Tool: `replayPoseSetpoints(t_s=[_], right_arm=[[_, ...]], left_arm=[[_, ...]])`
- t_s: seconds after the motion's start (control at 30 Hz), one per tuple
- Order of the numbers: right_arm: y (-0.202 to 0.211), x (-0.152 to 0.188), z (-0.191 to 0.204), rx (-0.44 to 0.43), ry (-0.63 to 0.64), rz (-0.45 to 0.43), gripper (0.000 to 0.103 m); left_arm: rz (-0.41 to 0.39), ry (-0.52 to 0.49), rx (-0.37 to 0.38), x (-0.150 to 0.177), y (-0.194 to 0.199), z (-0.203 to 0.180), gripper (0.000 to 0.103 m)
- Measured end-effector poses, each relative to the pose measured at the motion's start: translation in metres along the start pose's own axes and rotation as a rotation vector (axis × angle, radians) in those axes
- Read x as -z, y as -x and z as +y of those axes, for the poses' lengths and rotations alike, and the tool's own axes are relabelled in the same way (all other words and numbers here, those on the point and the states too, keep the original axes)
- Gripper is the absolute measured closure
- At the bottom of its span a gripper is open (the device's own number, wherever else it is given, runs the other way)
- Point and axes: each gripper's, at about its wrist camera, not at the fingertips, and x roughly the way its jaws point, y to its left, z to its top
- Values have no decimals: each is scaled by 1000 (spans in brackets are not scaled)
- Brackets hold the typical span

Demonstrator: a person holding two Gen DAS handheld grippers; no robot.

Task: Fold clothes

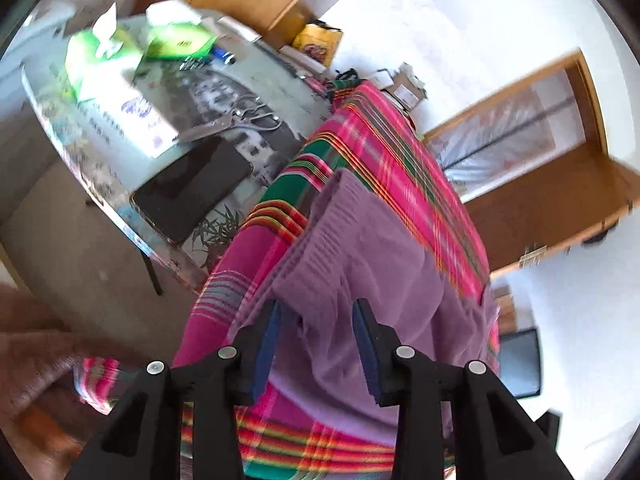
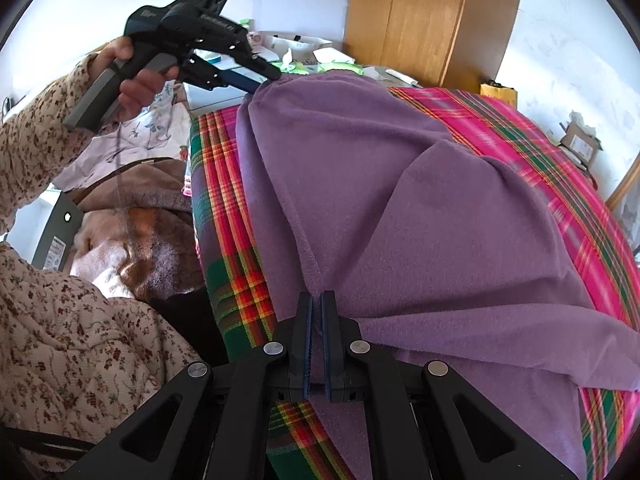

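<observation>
The purple garment (image 2: pixel 400 200) lies spread on the plaid cloth (image 2: pixel 228 208). The right claw (image 2: pixel 319 308) is clamped on a near fold of the garment. The left claw (image 1: pixel 316 320) stands apart at its ribbed far edge.

Between the black fingers and dark blue pads (image 2: pixel 309 328) of the right gripper (image 2: pixel 319 300) sits a plain purple fleece garment (image 2: pixel 400 200). Under it and to both sides spreads a plaid cloth (image 2: pixel 232 240) in hot pink, green, red and yellow. Left of this claw, a cream sleeve (image 2: pixel 60 320) carries small brown and red flowers. Ahead of the left gripper (image 1: pixel 316 312), also black with blue pads, lie green and white tissue packs (image 1: pixel 100 52) and a black phone (image 1: pixel 192 188).
</observation>
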Motion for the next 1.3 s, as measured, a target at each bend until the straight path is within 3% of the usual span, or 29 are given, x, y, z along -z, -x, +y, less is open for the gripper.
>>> replayPoseSetpoints(t_s=[0.07, 0.23, 0.33, 0.53, 0.8, 0.9, 1.0, 1.17, 1.3], right_arm=[[2, 0, 1, 3, 1, -5, 99], [8, 0, 1, 2, -5, -18, 99], [9, 1, 1, 0, -9, -24, 99], [6, 3, 1, 2, -20, -16, 99], [3, 4, 1, 5, -26, -10, 97], [9, 5, -3, -2, -54, -34, 96], [19, 9, -9, -10, -95, -73, 96], [42, 25, -39, 27, -231, -153, 94], [65, 42, -66, 108, -345, -193, 92]], left_arm=[[-16, 39, -8, -1, 0, 3, 83], [-96, 8, -26, 8, 19, -3, 91], [-121, -11, -68, 14, 24, -4, 91], [-81, 17, -113, 17, 9, 9, 91], [-73, -23, -175, 22, 10, -2, 87], [-120, -36, -245, 25, 18, -11, 81], [-231, -77, -314, 34, 35, -28, 81], [-244, -168, -287, 42, 33, -63, 80], [-188, -237, -240, 47, 8, -86, 77]])
